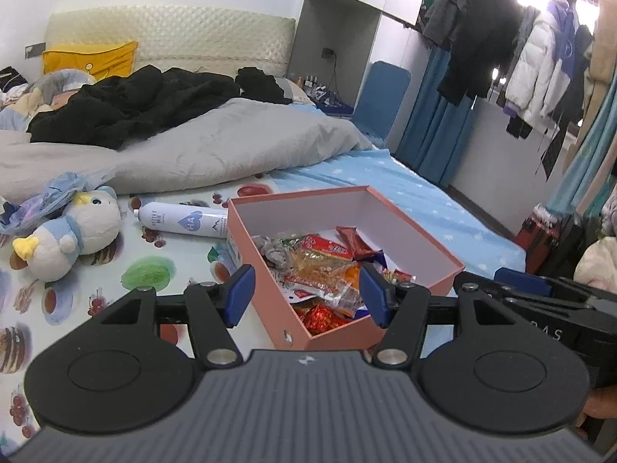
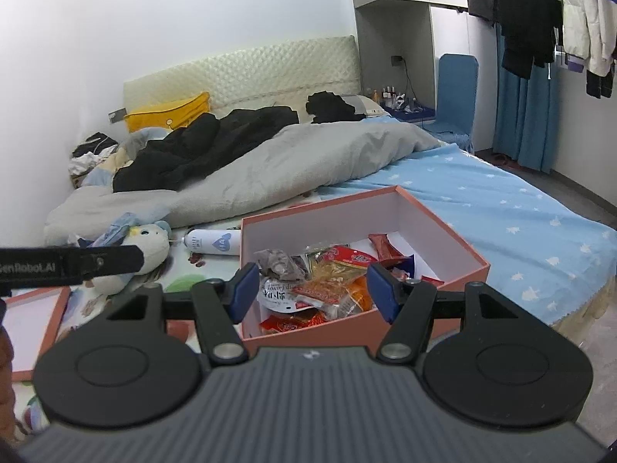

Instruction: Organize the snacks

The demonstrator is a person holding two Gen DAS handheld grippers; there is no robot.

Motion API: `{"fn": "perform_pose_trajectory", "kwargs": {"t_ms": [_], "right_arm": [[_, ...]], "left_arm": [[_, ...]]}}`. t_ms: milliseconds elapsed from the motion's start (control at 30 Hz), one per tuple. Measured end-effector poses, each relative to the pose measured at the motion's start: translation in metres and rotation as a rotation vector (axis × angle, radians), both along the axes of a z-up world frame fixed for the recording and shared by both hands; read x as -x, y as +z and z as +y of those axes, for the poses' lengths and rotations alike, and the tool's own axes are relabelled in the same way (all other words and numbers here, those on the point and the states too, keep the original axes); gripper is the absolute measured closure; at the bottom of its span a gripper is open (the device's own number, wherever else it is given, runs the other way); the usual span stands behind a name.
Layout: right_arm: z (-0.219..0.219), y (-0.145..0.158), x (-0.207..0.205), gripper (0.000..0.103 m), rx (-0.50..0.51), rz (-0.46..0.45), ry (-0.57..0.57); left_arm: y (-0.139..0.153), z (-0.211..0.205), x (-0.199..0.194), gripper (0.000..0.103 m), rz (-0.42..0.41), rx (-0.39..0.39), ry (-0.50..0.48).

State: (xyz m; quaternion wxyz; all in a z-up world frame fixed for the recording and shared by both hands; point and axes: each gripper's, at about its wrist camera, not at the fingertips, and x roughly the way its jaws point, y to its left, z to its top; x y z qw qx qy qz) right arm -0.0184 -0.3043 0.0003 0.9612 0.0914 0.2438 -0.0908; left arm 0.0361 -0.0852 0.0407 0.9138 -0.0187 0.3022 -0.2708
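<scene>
An open pink box (image 1: 300,212) with white inner walls lies on the bed, its floor partly covered by several wrapped snacks (image 1: 327,266) in red, orange and clear packets. My left gripper (image 1: 306,295) hovers open just before the box's near corner, with nothing held between its blue pads. In the right wrist view the same box (image 2: 327,223) and snacks (image 2: 331,270) lie straight ahead. My right gripper (image 2: 313,293) stands open at the near wall, nothing between its fingers. The two grippers are side by side, the right one (image 1: 513,281) showing at the left view's edge.
The box lid (image 2: 31,320) lies to the left on a fruit-print sheet. A white spray can (image 1: 181,220) and a plush bird (image 1: 73,231) lie left of the box. A grey duvet (image 1: 193,154) with black clothes is behind. The bed's edge drops off on the right.
</scene>
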Motion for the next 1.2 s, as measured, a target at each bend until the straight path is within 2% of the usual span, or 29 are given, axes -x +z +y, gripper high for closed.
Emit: {"fn": "perform_pose_trajectory", "kwargs": {"t_ms": [267,633,733,767,800,833,900,1200], "right_arm": [[-0.002,-0.011,0.005,0.039,0.000,0.040,0.005],[-0.006,-0.009,0.005,0.039,0.009,0.034,-0.019],[-0.006,-0.008,0.004,0.039,0.005,0.034,-0.012],[-0.006,-0.008,0.004,0.038,0.009,0.035,-0.009],[-0.006,-0.008,0.003,0.031,0.012,0.038,-0.009],[-0.007,-0.009,0.003,0.015,0.008,0.039,-0.011],[-0.008,-0.010,0.003,0.000,0.002,0.033,-0.014],[-0.017,-0.009,0.003,0.000,-0.006,0.029,-0.056]], "left_arm": [[-0.008,-0.001,0.003,0.037,0.016,-0.007,0.002],[-0.012,0.005,0.000,0.033,0.020,-0.016,0.022],[-0.011,0.007,0.000,0.025,0.020,-0.018,0.023],[-0.010,0.006,0.000,0.020,0.017,-0.022,0.024],[-0.010,0.006,-0.001,0.013,0.011,-0.024,0.021],[-0.009,0.006,-0.001,0.010,0.008,-0.023,0.017],[-0.007,0.005,-0.002,0.002,0.003,-0.025,0.010],[-0.004,-0.004,-0.005,0.000,-0.012,-0.056,0.012]]}}
